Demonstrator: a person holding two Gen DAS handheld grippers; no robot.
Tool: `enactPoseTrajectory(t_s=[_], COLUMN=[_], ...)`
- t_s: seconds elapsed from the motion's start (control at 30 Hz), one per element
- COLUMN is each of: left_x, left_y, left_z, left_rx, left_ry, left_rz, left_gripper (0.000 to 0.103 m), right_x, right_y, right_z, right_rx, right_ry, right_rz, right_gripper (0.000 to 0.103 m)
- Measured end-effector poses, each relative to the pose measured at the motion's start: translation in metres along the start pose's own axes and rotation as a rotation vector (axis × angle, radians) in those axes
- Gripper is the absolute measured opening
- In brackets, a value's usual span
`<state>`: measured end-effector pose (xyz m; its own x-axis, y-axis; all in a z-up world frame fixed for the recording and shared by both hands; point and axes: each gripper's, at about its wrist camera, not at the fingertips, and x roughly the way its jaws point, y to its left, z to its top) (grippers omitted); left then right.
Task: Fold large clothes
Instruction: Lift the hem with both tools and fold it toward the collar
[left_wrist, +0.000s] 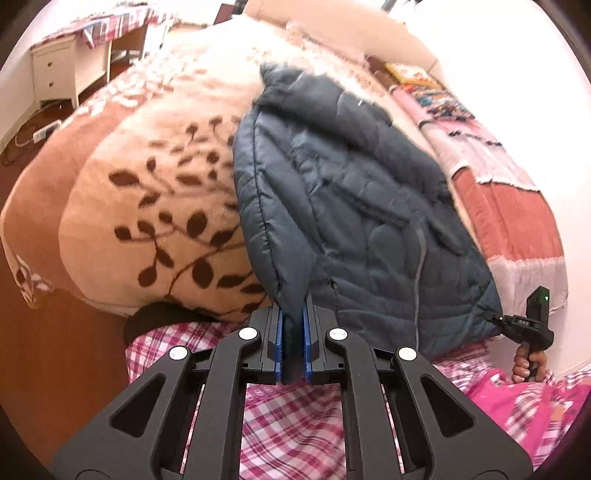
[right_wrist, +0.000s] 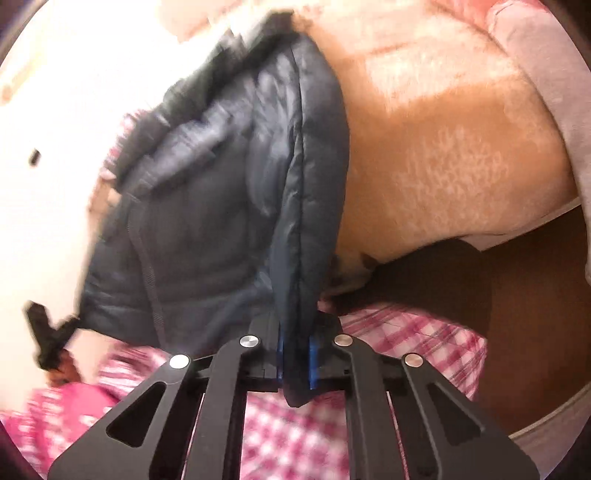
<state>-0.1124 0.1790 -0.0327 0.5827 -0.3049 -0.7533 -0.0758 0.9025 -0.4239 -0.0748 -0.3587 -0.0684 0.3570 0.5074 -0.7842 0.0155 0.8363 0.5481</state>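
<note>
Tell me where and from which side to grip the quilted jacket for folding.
Grip the quilted jacket at its near hem corners, coming from the bed's near edge: the hem hangs toward the person and its thin edge fits the jaws. Left gripper and right gripper hold there.

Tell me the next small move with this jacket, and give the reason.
Probably lift both grippers together and carry the hem toward the collar. The left gripper and the right gripper are each shut on a bottom corner of the dark quilted jacket, and the rest of it lies stretched away over the leaf-print blanket, not yet folded.
</note>
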Motion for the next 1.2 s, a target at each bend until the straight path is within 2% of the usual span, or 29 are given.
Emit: enactPoseTrajectory(t_s=[0.1, 0.23, 0.37, 0.53, 0.67, 0.83, 0.9, 1.0, 1.2], left_x=[-0.022, -0.055, -0.076, -0.091, -0.094, -0.093, -0.092, -0.088, -0.064], left_y=[-0.007, -0.019, -0.028, -0.026, -0.025, -0.033, -0.037, -0.041, -0.047], left_z=[0.009, 0.017, 0.010, -0.004, 0.000, 0.031, 0.047, 0.083, 0.175], left_rx=[0.006, 0.038, 0.067, 0.056, 0.029, 0.020, 0.017, -0.003, -0.041], left_ry=[-0.063, -0.142, -0.171, -0.172, -0.187, -0.214, -0.227, -0.244, -0.273], left_rz=[-0.025, -0.049, -0.061, -0.073, -0.088, -0.110, -0.116, -0.131, -0.128], left_gripper=[0.008, 0.008, 0.008, 0.008, 0.008, 0.008, 0.008, 0.008, 0.009], right_x=[-0.040, -0.072, -0.089, -0.097, -0.103, -0.103, -0.104, -0.107, -0.096], right_y=[0.010, 0.024, 0.028, 0.030, 0.031, 0.047, 0.057, 0.071, 0.106], right_z=[0.006, 0.011, 0.001, -0.010, -0.002, 0.031, 0.054, 0.084, 0.183], right_rx=[0.013, -0.014, -0.027, -0.007, 0.014, -0.004, -0.022, -0.043, -0.069], right_ry=[-0.110, -0.186, -0.214, -0.220, -0.227, -0.244, -0.252, -0.265, -0.304], right_rz=[0.098, 0.139, 0.150, 0.170, 0.191, 0.204, 0.207, 0.203, 0.176], right_gripper=[0.010, 0.010, 0.010, 0.010, 0.010, 0.010, 0.010, 0.010, 0.010])
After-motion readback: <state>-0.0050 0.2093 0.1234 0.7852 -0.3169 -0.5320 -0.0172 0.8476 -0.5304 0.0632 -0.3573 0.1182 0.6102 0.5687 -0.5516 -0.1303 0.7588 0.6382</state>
